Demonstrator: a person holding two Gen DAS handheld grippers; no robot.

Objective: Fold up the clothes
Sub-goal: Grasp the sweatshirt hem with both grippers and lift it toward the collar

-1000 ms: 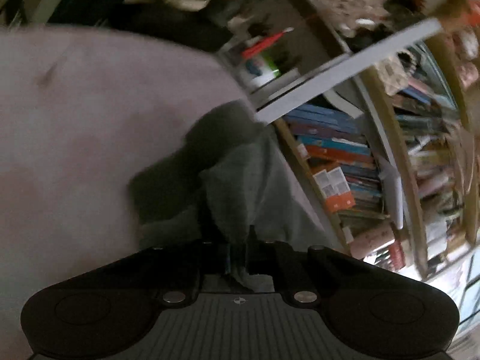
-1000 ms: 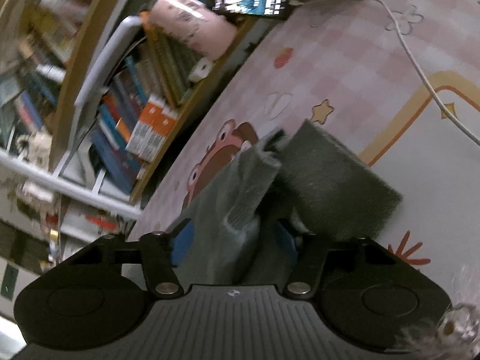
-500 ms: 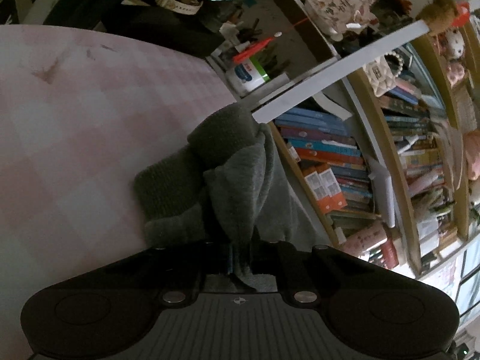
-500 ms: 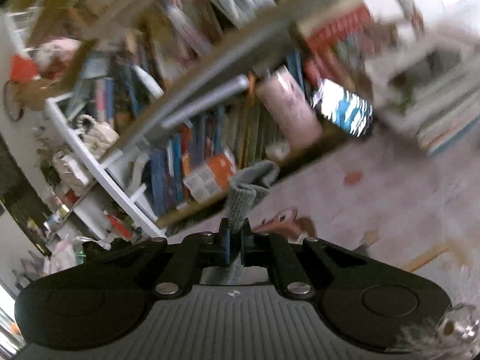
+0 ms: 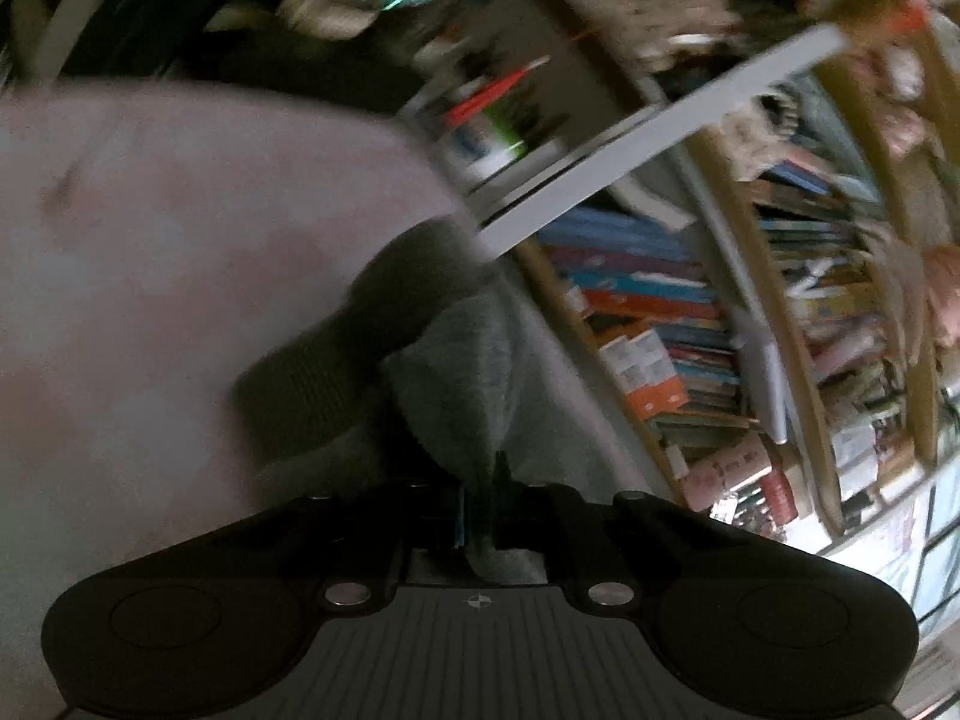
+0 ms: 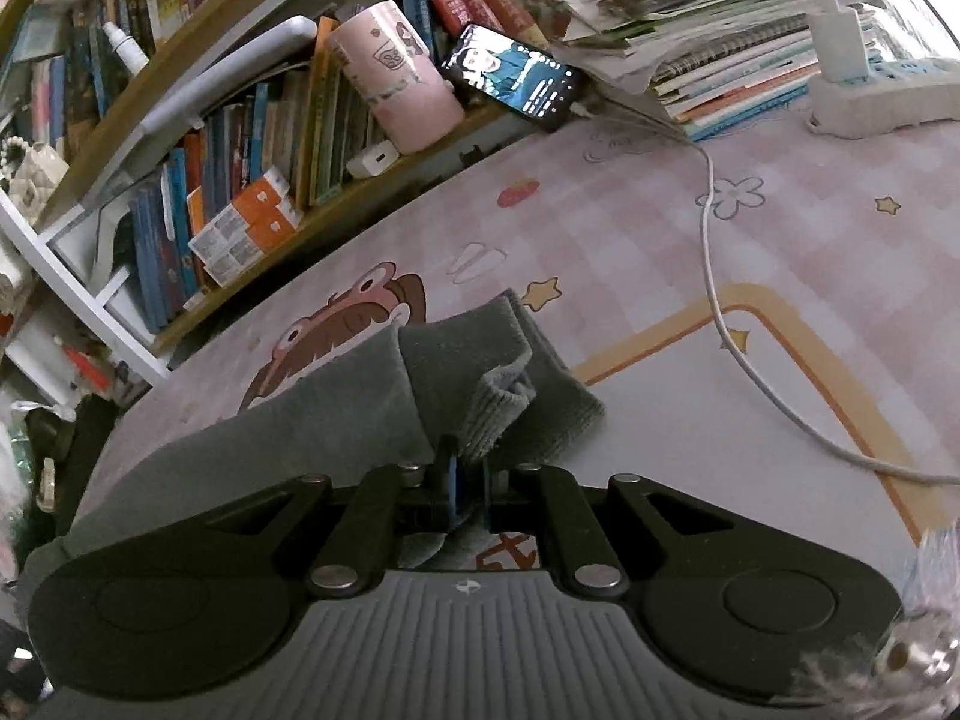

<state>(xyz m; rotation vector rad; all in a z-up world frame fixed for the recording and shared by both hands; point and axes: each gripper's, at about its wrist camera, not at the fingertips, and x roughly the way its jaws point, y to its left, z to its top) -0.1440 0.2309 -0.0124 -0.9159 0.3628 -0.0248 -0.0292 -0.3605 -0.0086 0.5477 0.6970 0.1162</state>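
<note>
A grey knitted garment [image 6: 360, 408] lies on the pink checked cloth of the table [image 6: 780, 276]. My right gripper [image 6: 468, 468] is shut on a ribbed edge of the garment [image 6: 498, 414], low over the table, with a folded dark grey flap just beyond it. In the blurred left wrist view, my left gripper [image 5: 480, 498] is shut on another part of the grey garment [image 5: 462, 372], whose darker ribbed end [image 5: 312, 384] rests on the pink cloth [image 5: 150, 252].
A bookshelf [image 6: 240, 138] full of books runs along the table's far edge, with a pink mug [image 6: 396, 78] and a lit phone [image 6: 516, 78]. A white cable [image 6: 714, 276] crosses the cloth to a power strip [image 6: 870, 96] beside stacked notebooks.
My right gripper has swung back down from facing the bookshelf to low over the table, still holding the garment edge. The left view has shifted slightly and blurred; its grip is unchanged.
</note>
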